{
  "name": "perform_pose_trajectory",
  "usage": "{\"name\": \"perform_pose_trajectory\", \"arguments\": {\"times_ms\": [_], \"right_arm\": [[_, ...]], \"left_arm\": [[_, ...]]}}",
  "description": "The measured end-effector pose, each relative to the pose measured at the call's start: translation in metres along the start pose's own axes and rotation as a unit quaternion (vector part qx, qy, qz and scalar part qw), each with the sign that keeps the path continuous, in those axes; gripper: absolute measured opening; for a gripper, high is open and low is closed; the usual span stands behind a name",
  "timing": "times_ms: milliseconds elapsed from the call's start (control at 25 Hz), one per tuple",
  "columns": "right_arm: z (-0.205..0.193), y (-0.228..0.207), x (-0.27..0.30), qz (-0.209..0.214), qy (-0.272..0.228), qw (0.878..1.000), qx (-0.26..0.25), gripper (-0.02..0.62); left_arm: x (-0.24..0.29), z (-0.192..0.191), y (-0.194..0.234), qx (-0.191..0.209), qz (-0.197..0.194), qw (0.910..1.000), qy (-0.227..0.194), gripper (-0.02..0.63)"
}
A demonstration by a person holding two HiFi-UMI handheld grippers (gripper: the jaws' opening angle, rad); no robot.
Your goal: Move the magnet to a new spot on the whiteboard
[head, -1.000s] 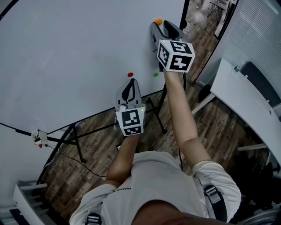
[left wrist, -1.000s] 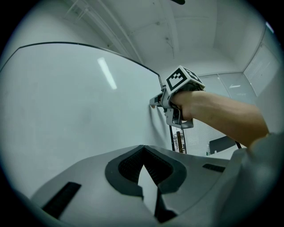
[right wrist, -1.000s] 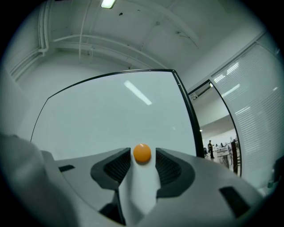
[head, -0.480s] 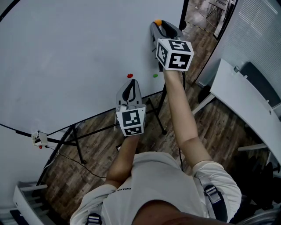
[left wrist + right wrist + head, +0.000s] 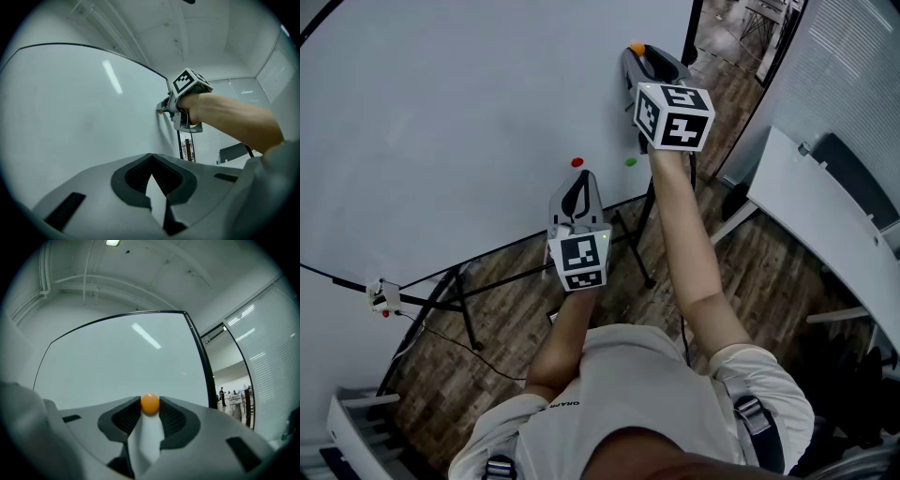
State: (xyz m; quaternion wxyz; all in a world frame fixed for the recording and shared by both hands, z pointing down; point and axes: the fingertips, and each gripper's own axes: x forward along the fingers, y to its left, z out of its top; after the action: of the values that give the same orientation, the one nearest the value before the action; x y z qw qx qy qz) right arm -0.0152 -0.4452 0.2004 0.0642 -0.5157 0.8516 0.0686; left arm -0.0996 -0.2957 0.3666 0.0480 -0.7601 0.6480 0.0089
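Right tool (image 5: 150,407), jaws just closing, pinches the round orange magnet (image 5: 150,403), no long axis, near the whiteboard's (image 5: 469,112) right edge; left tool (image 5: 150,157) pressed together, empty.

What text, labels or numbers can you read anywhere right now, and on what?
Shirt sleeve: a short dark print, too small to read.
Left gripper and right gripper: square markers only, no words.
Whiteboard: no writing.

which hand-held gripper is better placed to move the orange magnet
Right: the right hand-held gripper has just been closing its jaws on the round orange magnet; the left hand-held gripper is shut, empty, away from it.
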Motion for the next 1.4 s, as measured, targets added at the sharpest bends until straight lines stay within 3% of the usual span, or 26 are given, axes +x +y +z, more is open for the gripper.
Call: {"name": "perform_pose_trajectory", "arguments": {"times_ms": [1400], "right_arm": [[-0.016, 0.028, -0.038, 0.011, 0.003, 1.000, -0.006, 0.130]], "left_arm": [[-0.013, 0.007, -0.007, -0.003, -0.010, 0.9999, -0.007, 0.002]]}}
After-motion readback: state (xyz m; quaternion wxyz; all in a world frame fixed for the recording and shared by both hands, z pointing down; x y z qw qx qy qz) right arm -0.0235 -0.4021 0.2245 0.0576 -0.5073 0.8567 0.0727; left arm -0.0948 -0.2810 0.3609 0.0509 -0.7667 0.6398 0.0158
